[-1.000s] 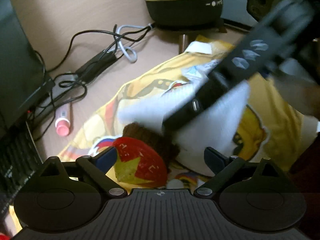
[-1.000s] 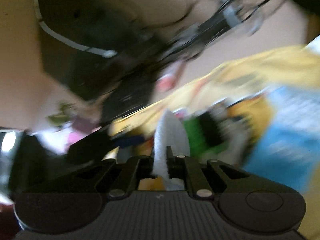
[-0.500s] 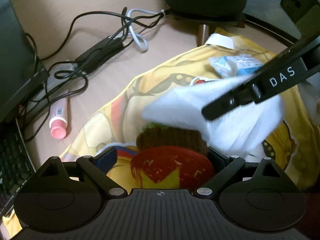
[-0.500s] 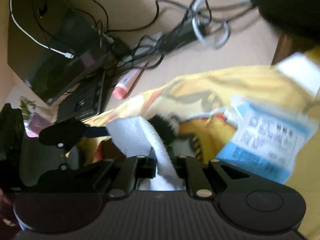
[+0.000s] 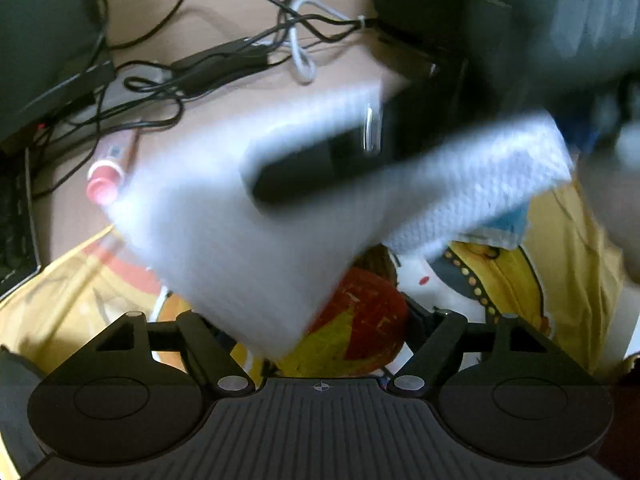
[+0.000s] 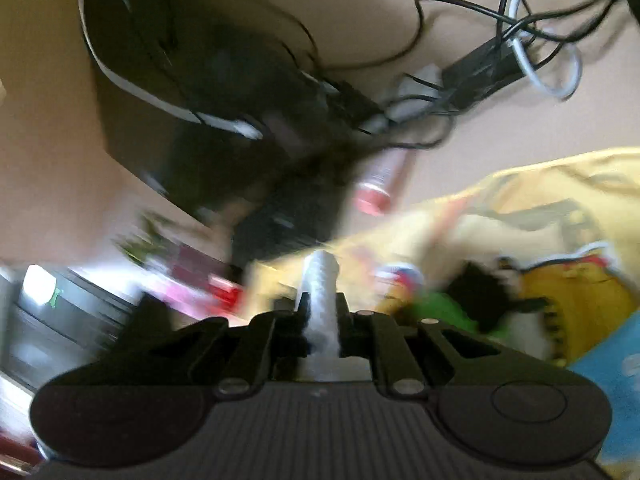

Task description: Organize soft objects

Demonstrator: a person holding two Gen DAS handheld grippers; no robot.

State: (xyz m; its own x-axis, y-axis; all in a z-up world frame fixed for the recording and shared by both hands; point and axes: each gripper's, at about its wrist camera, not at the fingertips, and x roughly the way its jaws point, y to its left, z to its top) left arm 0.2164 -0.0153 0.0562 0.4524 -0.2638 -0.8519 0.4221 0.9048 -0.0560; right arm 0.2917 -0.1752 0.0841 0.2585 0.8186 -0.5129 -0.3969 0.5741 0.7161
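My right gripper [image 6: 320, 304] is shut on a white textured cloth [image 6: 320, 280], which sticks up between its fingers. In the left wrist view that cloth [image 5: 240, 248] hangs blurred above the desk, with the right gripper [image 5: 272, 184] reaching across it from the upper right. Beneath it, a red and yellow plush with a brown knitted part [image 5: 360, 308] lies between the wide-apart fingers of my left gripper [image 5: 316, 320], which is open. The cloth hides the left finger's tip. Everything rests on a yellow printed fabric [image 5: 540, 280] spread over the desk.
A pink-capped tube [image 5: 106, 176], tangled cables [image 5: 240, 56] and a keyboard [image 5: 16, 232] sit at the left and back of the desk. A dark device base [image 5: 440, 20] stands behind. A blue packet [image 6: 612, 380] and a green and black plush [image 6: 460, 308] lie on the fabric.
The right gripper has swung the white cloth up and left, so it now covers most of the left wrist view. The plush stays between the left fingers.
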